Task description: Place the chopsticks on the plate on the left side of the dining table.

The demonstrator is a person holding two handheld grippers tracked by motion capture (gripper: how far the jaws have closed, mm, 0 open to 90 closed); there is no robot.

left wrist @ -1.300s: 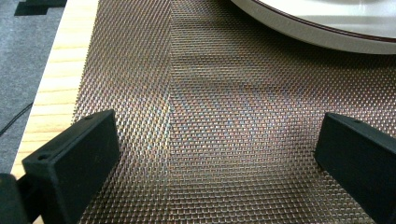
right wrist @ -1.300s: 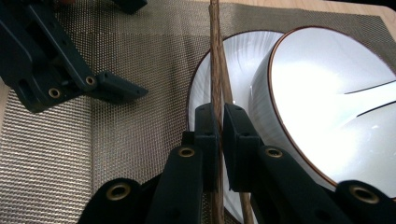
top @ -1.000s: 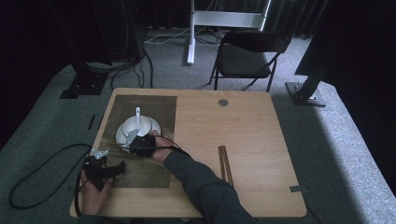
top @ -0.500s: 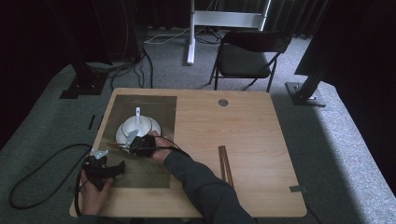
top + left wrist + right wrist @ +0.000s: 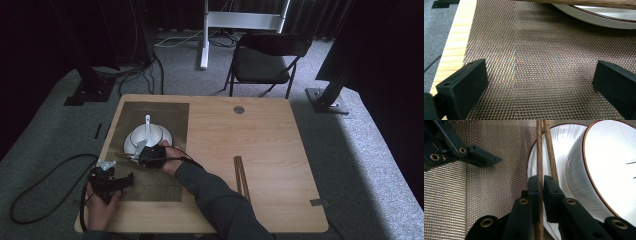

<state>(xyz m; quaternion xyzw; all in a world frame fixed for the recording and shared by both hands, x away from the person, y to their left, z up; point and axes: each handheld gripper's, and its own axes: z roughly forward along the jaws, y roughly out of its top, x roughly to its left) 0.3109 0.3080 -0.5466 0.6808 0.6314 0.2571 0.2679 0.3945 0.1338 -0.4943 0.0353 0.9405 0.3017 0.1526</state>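
A white bowl (image 5: 145, 136) (image 5: 609, 170) with a spoon in it stands on a white plate (image 5: 165, 137) (image 5: 559, 147) on a dark woven placemat (image 5: 165, 112) (image 5: 536, 62). My right gripper (image 5: 142, 155) (image 5: 542, 180) is shut on a pair of brown chopsticks (image 5: 540, 155) (image 5: 122, 155). They lie across the plate's near rim, beside the bowl. My left gripper (image 5: 117, 179) (image 5: 539, 75) rests open on the mat's front left part, nothing between its jaws. The plate rim (image 5: 599, 21) and a chopstick (image 5: 586, 2) lie ahead of it.
A second pair of chopsticks (image 5: 241, 175) lies on the bare wood at the table's right front. A small round disc (image 5: 239, 109) sits near the far edge. A folding chair (image 5: 265, 60) stands beyond the table. A cable (image 5: 40, 175) loops on the floor at left.
The right gripper with the chopsticks has edged slightly to the left at the plate's near rim. The left gripper has stayed where it was.
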